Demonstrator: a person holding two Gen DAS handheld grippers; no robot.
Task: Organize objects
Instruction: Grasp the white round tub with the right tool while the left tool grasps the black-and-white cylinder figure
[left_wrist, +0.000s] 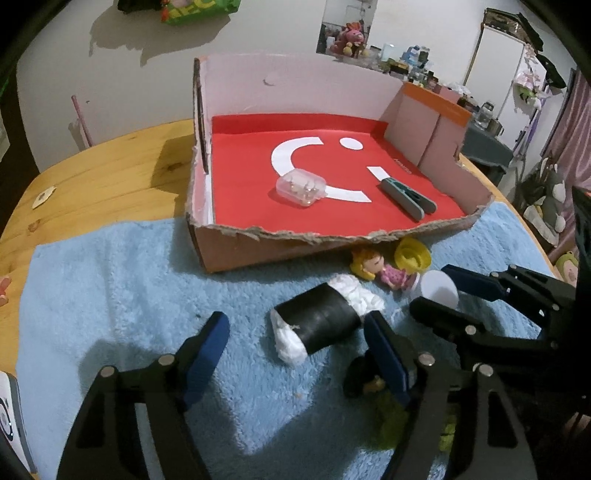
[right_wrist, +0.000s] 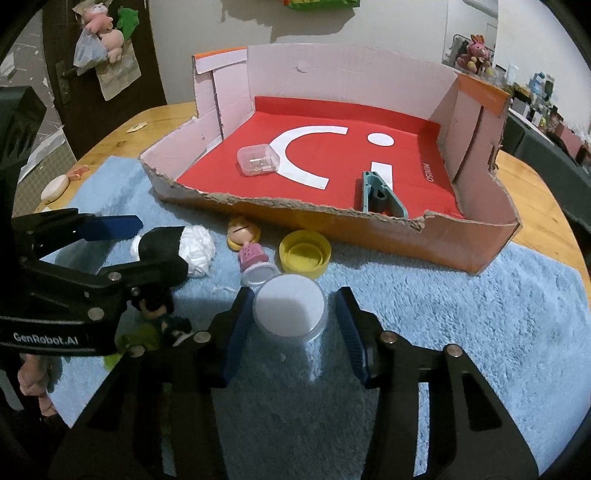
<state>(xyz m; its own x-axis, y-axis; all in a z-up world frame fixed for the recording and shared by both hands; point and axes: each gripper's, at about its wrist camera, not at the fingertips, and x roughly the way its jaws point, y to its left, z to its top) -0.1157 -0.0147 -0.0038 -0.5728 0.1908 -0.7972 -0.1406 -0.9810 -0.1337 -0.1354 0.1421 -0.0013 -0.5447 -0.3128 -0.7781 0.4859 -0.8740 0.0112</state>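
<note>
A black roll stuffed with white tissue (left_wrist: 317, 325) (right_wrist: 162, 240) lies on the blue towel between the fingers of my left gripper (left_wrist: 295, 339) (right_wrist: 144, 245). That gripper is open, with a clear gap on the roll's left side. My right gripper (right_wrist: 291, 328) (left_wrist: 450, 295) straddles a round white-lidded jar (right_wrist: 290, 310) (left_wrist: 439, 288); narrow gaps show at the pads, so it is open. Just beyond lie a pink-dressed doll (right_wrist: 247, 243) (left_wrist: 384, 271) and a yellow cap (right_wrist: 304, 256) (left_wrist: 412, 254). A dark-haired green figurine (right_wrist: 159, 314) (left_wrist: 369, 384) lies under my left gripper.
A torn cardboard box (left_wrist: 295, 236) (right_wrist: 314, 206) with a red floor stands behind the toys. It holds a clear plastic case (left_wrist: 301, 188) (right_wrist: 258, 158) and a teal clip (left_wrist: 408, 197) (right_wrist: 376, 195). The blue towel (left_wrist: 110, 295) (right_wrist: 461, 314) covers a wooden table (left_wrist: 110, 166).
</note>
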